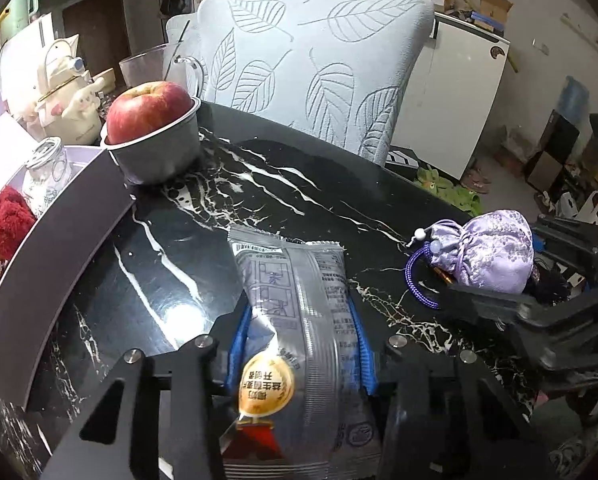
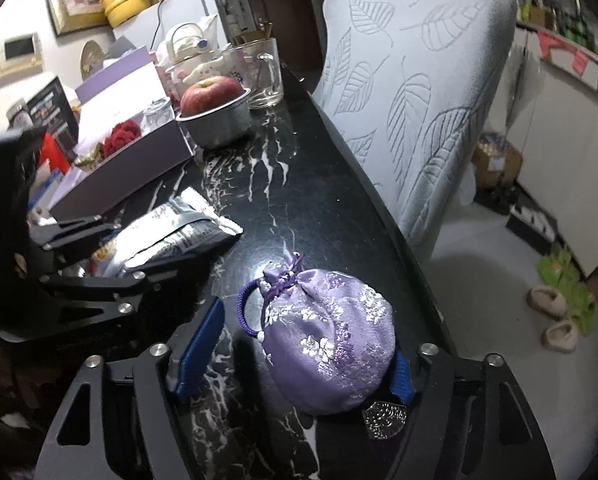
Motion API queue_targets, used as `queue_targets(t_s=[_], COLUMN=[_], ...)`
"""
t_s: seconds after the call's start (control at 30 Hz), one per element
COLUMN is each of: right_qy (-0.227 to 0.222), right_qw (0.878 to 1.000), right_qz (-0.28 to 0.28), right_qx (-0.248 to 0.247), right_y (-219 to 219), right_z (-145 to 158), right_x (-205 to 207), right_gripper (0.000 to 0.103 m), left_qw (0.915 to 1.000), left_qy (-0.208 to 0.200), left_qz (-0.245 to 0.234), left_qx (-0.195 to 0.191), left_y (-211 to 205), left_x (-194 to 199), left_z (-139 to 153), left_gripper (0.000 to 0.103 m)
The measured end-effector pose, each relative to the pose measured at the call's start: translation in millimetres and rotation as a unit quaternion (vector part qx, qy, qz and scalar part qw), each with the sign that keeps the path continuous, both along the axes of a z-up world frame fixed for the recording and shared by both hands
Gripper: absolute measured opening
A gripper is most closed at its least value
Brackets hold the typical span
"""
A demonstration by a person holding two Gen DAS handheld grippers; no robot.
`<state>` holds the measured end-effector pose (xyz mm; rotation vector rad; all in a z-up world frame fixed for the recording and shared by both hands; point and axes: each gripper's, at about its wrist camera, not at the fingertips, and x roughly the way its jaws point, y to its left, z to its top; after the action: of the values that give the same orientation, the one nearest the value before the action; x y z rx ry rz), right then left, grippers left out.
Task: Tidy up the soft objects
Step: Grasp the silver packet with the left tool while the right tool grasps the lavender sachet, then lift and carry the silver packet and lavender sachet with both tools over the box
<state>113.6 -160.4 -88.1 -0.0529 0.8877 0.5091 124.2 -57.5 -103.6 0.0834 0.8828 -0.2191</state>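
A silver snack packet (image 1: 299, 288) lies on the black marble table (image 1: 259, 184). My left gripper (image 1: 301, 348) is shut on it, its blue pads pinching the packet's sides. From the right wrist view the same packet (image 2: 171, 232) shows at the left, in that gripper (image 2: 99, 260). A lilac brocade drawstring pouch (image 2: 327, 344) rests on the table between the fingers of my right gripper (image 2: 299, 360), which is open. The right pad touches the pouch, and the left pad stands clear of it. The pouch (image 1: 495, 256) also shows at the right of the left wrist view.
An open purple box (image 2: 131, 168) with red fluffy items stands at the table's left. Behind it, a metal bowl (image 1: 159, 156) holds an apple (image 1: 149, 110), and a glass mug (image 2: 263, 72) stands nearby. A chair with a leaf-patterned cover (image 1: 319, 72) stands against the table's far edge.
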Motion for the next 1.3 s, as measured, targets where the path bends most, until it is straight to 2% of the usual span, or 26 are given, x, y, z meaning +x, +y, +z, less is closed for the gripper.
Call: queue_targets(t_s=[0.03, 0.17, 0.27, 0.53, 0.83, 1.3], right_qy=[-0.009, 0.0, 0.008, -0.011, -0.03, -0.046], right_qw=[1.0, 1.0, 1.0, 0.999, 0.998, 0.989], right_qz=[-0.007, -0.011, -0.013, -0.001, 0.044, 0.125], right_qx=[-0.017, 0.002, 0.022, 0.03, 0.042, 0.068], right_y=[2, -3, -8, -2, 22, 75], right_z=[0, 0, 1, 16, 30, 45], right_x=[-1, 3, 3, -12, -35, -83], right_gripper=[0.043, 0.038, 0.037, 0.037, 0.037, 0.037], left_qw=[1.0, 0.9998, 0.9992, 0.9986, 0.9976, 0.9922], left_qy=[0.001, 0.005, 0.011, -0.005, -0.031, -0.048], left_qz=[0.001, 0.008, 0.011, 0.02, 0.038, 0.104], left_qx=[-0.003, -0.019, -0.038, -0.048, -0.05, -0.049], left_y=[1, 6, 9, 14, 24, 71], left_x=[0, 0, -3, -18, -47, -124], left_z=[0, 0, 2, 13, 30, 43], left_gripper=[0.042, 0.041, 0.041, 0.041, 0.041, 0.041])
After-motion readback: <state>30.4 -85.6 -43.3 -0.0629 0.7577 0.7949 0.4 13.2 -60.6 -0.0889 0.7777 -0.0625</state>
